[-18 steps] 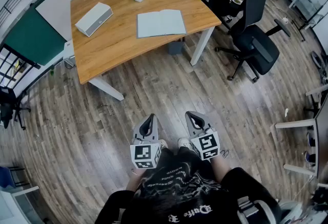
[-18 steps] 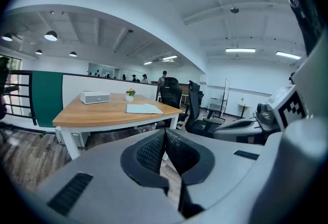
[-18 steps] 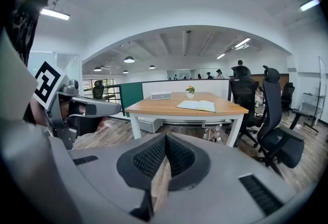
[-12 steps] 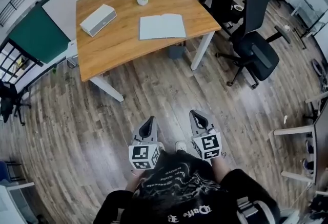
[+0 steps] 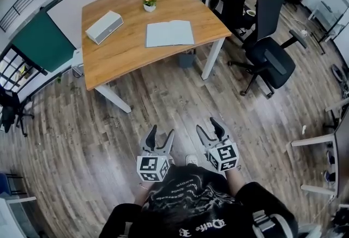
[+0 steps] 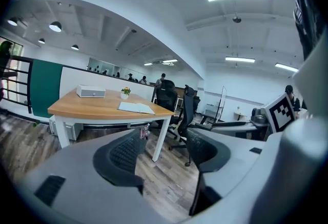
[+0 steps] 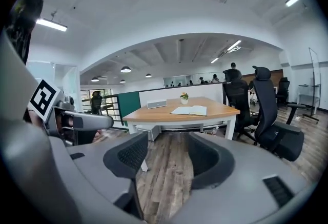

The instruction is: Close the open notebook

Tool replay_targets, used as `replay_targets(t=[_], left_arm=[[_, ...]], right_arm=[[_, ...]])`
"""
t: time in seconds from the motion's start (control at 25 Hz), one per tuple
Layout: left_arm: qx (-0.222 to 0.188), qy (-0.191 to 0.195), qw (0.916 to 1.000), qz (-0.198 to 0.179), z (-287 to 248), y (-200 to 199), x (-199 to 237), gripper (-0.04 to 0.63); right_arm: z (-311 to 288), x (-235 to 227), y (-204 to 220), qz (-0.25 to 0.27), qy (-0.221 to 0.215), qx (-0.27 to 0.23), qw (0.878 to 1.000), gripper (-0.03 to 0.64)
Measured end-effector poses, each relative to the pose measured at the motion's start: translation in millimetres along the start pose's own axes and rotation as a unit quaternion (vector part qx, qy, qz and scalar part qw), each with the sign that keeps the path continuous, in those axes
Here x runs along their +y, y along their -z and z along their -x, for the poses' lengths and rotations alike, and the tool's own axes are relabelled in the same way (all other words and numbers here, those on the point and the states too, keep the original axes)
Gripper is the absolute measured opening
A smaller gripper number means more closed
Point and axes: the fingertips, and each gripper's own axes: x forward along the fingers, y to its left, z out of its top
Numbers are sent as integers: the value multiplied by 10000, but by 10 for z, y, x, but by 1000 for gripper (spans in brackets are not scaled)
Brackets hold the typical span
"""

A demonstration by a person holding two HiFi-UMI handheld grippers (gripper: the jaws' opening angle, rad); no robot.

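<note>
The open notebook (image 5: 169,34) lies flat on the wooden table (image 5: 125,52), pale pages up, near the table's right side; it also shows as the notebook (image 6: 136,107) in the left gripper view and the notebook (image 7: 190,110) in the right gripper view. Both grippers are held low in front of the person, well short of the table, over the plank floor. My left gripper (image 5: 159,138) has its jaws apart with nothing between them. My right gripper (image 5: 211,129) is likewise open and empty.
A grey box (image 5: 102,26) and a small flower pot (image 5: 149,2) sit on the table's far part. Black office chairs (image 5: 270,52) stand to the table's right. A green panel (image 5: 38,41) and railing are at the left.
Both grippers' jaws have spread from nearly together to clearly apart. The table has drawn slightly nearer in the head view.
</note>
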Motion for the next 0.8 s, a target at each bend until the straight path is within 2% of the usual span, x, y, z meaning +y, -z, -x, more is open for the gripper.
replay_targets(t=[0.04, 0.2, 0.52, 0.8], left_arm=[[38, 13, 10000, -11, -1, 18, 7, 298], [72, 141, 9999, 2, 35, 30, 52, 333], [83, 445, 9990, 58, 140, 10, 340, 333], [274, 397, 9988, -108, 231, 128, 621, 333]], right_arm=[[9, 0, 3, -1, 8, -4, 10000, 248], [34, -16, 33, -17, 232, 18, 9997, 302], [-83, 195, 34, -224, 619, -27, 9978, 302], [-165, 444, 144, -456, 830, -44, 9955, 296]])
